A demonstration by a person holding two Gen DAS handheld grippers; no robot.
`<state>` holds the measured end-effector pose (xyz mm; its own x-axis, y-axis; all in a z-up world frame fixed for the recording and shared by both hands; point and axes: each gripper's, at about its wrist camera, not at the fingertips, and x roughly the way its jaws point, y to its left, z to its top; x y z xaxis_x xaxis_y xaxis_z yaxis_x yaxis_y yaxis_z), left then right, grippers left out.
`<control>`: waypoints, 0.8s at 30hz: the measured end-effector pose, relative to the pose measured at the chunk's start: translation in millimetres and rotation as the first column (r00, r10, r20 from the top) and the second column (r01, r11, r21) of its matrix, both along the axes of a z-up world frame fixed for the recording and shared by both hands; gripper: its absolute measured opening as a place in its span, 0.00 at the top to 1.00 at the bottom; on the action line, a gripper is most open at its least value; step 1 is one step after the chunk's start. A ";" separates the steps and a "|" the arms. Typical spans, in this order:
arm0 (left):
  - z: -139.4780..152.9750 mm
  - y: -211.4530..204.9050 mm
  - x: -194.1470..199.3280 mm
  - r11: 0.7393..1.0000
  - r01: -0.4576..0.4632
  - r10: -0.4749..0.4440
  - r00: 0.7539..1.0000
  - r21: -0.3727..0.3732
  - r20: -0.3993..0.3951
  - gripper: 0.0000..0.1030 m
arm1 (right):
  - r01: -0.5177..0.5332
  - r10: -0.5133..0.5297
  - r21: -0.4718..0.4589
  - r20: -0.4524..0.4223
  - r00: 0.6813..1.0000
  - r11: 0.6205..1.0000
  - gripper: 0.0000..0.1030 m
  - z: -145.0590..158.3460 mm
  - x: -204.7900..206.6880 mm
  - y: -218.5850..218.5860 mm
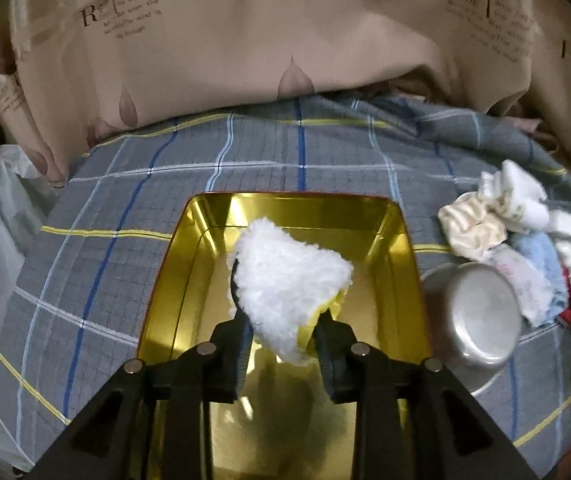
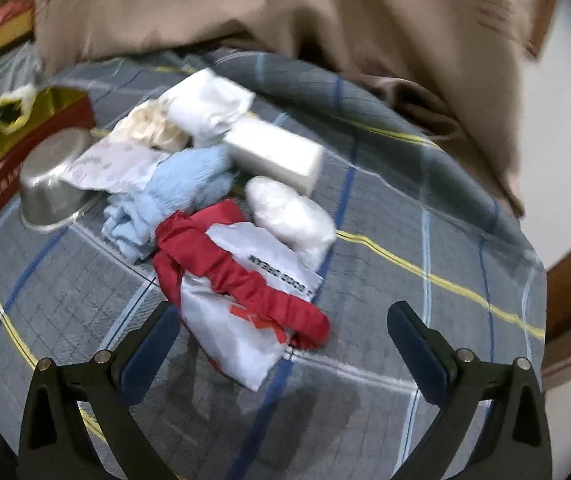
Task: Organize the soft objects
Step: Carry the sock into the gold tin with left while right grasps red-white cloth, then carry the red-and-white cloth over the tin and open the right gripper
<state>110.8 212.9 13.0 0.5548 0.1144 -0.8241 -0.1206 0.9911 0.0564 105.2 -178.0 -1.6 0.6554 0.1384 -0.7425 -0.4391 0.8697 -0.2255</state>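
My left gripper (image 1: 283, 320) is shut on a fluffy white cloth with a yellow underside (image 1: 289, 280) and holds it above the open gold-lined tin box (image 1: 305, 204). My right gripper (image 2: 283, 322) is open and empty, just above a white bag with a red scrunched band (image 2: 241, 280). Behind it lies a pile of soft things: a light blue cloth (image 2: 177, 196), a white sponge block (image 2: 273, 156), a white plastic-wrapped bundle (image 2: 289, 212), cream and white cloths (image 2: 189, 116). The pile also shows in the left wrist view (image 1: 505, 224).
An overturned steel bowl (image 1: 473, 316) sits between the box and the pile, also in the right wrist view (image 2: 53, 184). All rests on a grey checked sheet (image 1: 105, 220). A beige printed curtain (image 1: 245, 40) hangs behind. The red box side (image 2: 1, 184) shows far left.
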 end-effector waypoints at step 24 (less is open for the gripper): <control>44.9 18.9 -23.7 0.999 0.030 -0.026 0.993 -0.040 0.117 0.46 | -0.102 0.106 0.030 -0.227 0.968 0.994 0.73 -28.9 44.7 16.5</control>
<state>87.2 231.8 57.9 0.6499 0.0642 -0.7573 -0.0961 0.9954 0.0019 149.9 -161.6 -30.4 0.4501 0.2114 -0.8676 -0.5653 0.8196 -0.0936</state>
